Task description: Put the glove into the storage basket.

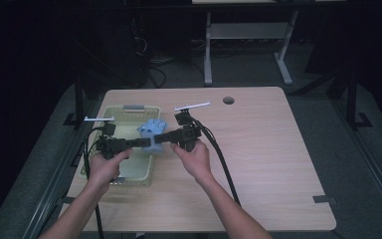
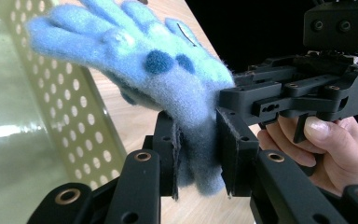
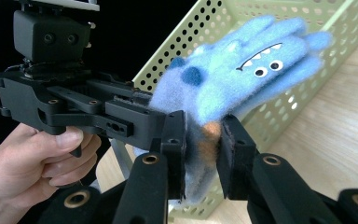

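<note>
I have both tools clamped on the fuzzy blue glove (image 1: 152, 130): left tool (image 1: 140, 143), right tool (image 1: 160, 139), holding it above the green basket's (image 1: 110, 115) right edge, left on the table (image 1: 268, 159).

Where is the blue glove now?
In the high view, the blue glove hangs between the left gripper and right gripper, over the green basket's right edge.

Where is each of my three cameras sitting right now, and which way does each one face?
High view: above the person's side, looking forward and down at the table; forearms and both hands show.
Left gripper view: rides the left gripper, facing the blue monster glove and green basket; right hand beyond.
Right gripper view: rides the right gripper, facing the same glove; left hand beyond.
Shared: both gripper views show the glove pinched.
</note>
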`<state>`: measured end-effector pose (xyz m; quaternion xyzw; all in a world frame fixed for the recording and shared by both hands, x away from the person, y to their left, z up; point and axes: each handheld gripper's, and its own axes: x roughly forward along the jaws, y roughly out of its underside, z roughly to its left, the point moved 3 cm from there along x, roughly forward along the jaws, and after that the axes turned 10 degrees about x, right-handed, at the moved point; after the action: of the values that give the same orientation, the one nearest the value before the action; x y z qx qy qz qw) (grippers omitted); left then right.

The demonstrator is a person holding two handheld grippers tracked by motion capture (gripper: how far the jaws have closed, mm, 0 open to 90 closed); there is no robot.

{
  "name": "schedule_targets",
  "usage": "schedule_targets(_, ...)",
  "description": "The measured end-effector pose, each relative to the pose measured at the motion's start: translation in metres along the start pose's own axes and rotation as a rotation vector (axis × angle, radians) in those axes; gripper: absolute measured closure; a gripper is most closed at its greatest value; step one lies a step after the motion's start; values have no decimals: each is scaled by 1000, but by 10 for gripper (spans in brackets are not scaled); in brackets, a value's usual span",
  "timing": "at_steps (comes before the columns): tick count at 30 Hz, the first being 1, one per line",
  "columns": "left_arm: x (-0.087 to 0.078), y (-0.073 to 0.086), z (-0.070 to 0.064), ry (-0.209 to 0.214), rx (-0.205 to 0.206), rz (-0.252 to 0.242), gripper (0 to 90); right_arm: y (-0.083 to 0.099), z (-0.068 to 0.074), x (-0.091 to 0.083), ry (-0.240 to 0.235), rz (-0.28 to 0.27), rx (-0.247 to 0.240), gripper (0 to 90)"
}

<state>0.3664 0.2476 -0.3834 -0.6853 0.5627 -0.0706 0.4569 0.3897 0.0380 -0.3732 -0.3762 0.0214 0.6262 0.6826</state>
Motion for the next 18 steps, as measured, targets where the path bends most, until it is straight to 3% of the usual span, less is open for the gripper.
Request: schedule_targets(18,-24,3,17,-33,-12,-6,704,-7,10,30,-18,32,-14,742)
